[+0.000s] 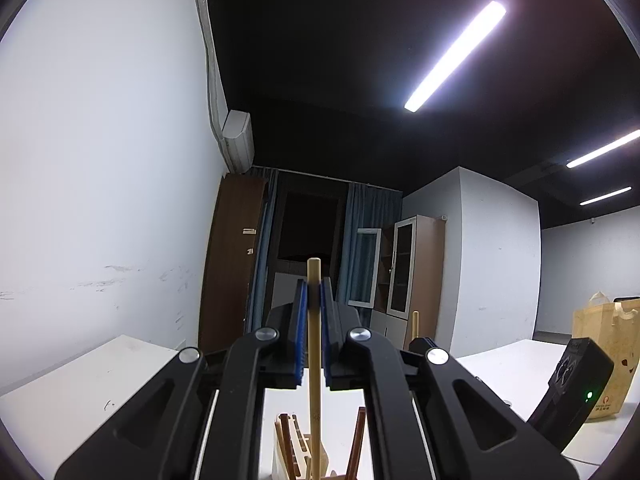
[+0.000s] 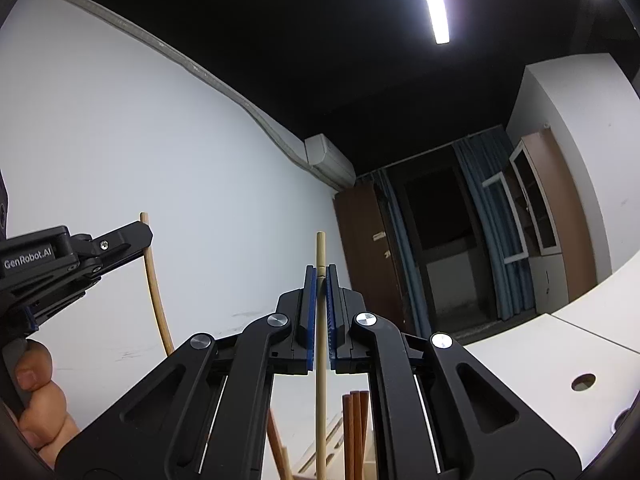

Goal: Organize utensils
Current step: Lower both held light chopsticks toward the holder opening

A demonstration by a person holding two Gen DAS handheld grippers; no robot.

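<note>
Two pale chopsticks are lifted upright, one clamped in each gripper: left gripper (image 1: 314, 292), right gripper (image 2: 320, 276); next, lowering them into the wooden holder (image 1: 292, 452) at lower centre needs careful alignment.

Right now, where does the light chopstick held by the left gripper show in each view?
Left wrist view: light chopstick upright at centre, clamped in the left gripper.
Right wrist view: same chopstick at far left, below the left gripper.
Shared landmark: the air conditioner on the wall.
</note>
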